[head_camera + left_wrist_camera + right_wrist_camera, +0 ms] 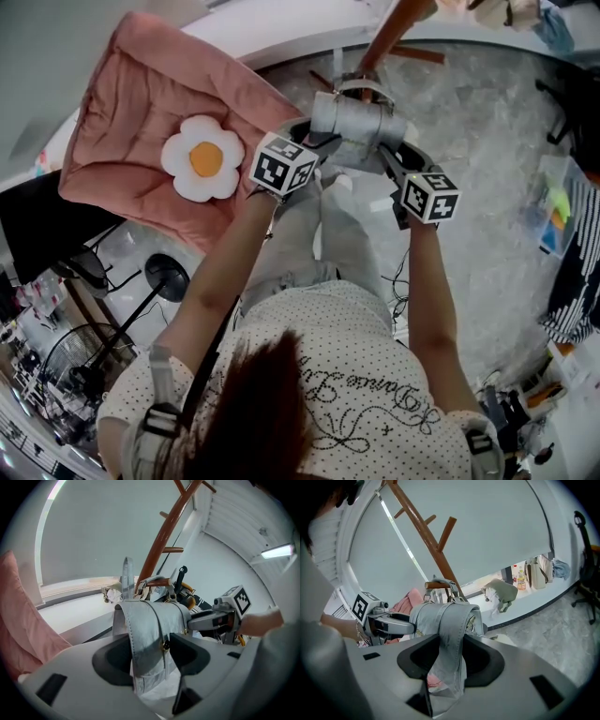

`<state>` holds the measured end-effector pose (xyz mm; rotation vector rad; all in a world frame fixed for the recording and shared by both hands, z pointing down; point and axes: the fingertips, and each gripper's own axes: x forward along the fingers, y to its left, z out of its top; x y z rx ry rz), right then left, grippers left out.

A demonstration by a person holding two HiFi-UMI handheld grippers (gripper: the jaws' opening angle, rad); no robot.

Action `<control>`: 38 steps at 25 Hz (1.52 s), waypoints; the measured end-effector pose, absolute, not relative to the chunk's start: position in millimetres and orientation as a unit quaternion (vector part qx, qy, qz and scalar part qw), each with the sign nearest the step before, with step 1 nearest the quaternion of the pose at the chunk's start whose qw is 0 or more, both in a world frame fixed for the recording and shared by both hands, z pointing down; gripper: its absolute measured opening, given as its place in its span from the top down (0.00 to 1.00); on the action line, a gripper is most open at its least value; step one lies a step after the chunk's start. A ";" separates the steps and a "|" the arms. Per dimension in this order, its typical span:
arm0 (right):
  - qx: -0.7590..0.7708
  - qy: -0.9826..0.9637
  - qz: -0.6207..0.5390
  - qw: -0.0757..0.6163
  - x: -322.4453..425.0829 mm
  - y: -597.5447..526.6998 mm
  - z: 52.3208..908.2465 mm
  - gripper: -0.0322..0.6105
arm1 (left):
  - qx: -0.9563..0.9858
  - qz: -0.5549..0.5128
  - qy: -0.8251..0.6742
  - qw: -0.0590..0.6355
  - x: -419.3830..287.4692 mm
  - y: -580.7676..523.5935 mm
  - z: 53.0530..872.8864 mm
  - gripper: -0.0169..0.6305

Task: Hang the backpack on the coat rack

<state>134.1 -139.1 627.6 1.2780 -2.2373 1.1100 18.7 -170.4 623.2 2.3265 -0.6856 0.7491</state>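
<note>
At the head view's upper centre, the silver-grey leather backpack (358, 119) hangs against the brown wooden coat rack (426, 531), the left tool (150, 656) and right tool (450, 660) each clamping a strap fold, likely to steady its top loop over a peg.

Your backpack (356, 120) is a silver-grey, leather-like material, smooth with a soft sheen. It has visible stitching along the edges and a small brass-coloured metal stud. At twelve o'clock from it, the coat rack (158, 550) is reddish-brown wood, smooth and lightly glossy. Your left gripper (150, 656) and right gripper (451, 660) are matt grey plastic with duller black recesses. At ten o'clock in the head view, the cushion (141, 112) is pink quilted cloth, matt and soft, and the flower pillow (202, 157) on it is plush. The floor (487, 187) looks like polished grey marbled stone.
</note>
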 end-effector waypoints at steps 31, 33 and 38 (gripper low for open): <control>0.454 -0.766 0.428 0.156 139.5 -159.2 655.8 0.63 | 0.854 0.311 -0.257 0.329 22.5 -191.1 658.4 0.61; 0.454 -0.765 0.428 0.159 139.7 -160.3 656.8 0.61 | 0.851 0.313 -0.265 0.327 22.5 -193.9 661.0 0.61; 0.454 -0.766 0.424 0.165 137.9 -164.1 660.1 0.57 | 0.846 0.309 -0.285 0.329 16.5 -200.7 663.2 0.61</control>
